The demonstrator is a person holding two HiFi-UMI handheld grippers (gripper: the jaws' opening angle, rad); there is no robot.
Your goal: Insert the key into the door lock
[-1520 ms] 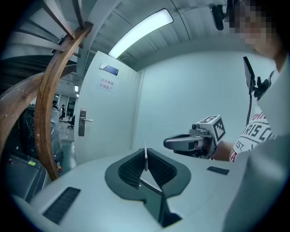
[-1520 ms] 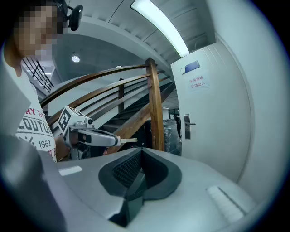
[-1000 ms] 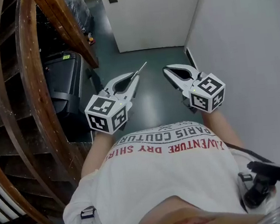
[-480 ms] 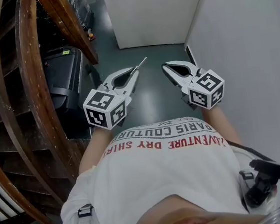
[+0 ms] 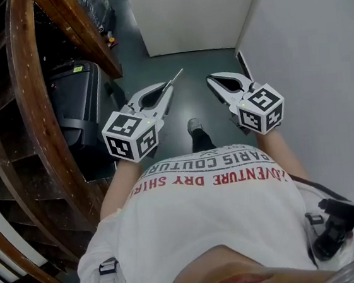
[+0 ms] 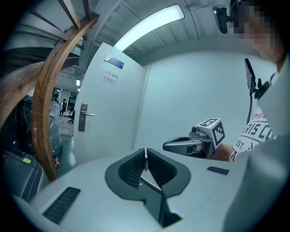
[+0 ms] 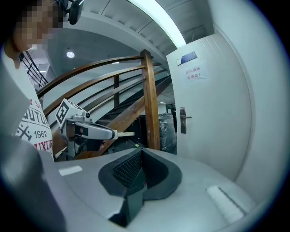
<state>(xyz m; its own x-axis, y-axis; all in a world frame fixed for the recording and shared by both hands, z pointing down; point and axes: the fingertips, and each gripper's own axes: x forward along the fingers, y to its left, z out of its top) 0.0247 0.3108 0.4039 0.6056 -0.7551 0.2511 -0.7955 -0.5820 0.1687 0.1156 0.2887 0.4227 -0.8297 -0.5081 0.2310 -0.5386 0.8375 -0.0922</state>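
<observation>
A thin metal key [image 5: 177, 77] sticks out forward from my left gripper [image 5: 170, 86], whose jaws are shut on it; in the left gripper view the key [image 6: 145, 158] stands edge-on between the ribbed pads. My right gripper [image 5: 210, 79] is shut with nothing in it, level with the left and a hand's width to its right. The white door [image 5: 194, 15] stands ahead at the end of the passage. Its lock plate with a lever handle [image 6: 83, 116] is on the door's left side, well apart from the key. The right gripper view shows the same lock [image 7: 182, 119] and the key [image 7: 124, 134].
A curved wooden stair rail [image 5: 30, 103] and a sloping beam [image 5: 81, 28] run along the left. A black case [image 5: 79, 95] stands beside them on the dark floor. A white wall [image 5: 320, 58] closes the right side. The person's shoe [image 5: 194, 127] shows below the grippers.
Both grippers have moved forward toward the door, side by side. A shoe has stepped into view below them. The key stays in the left jaws.
</observation>
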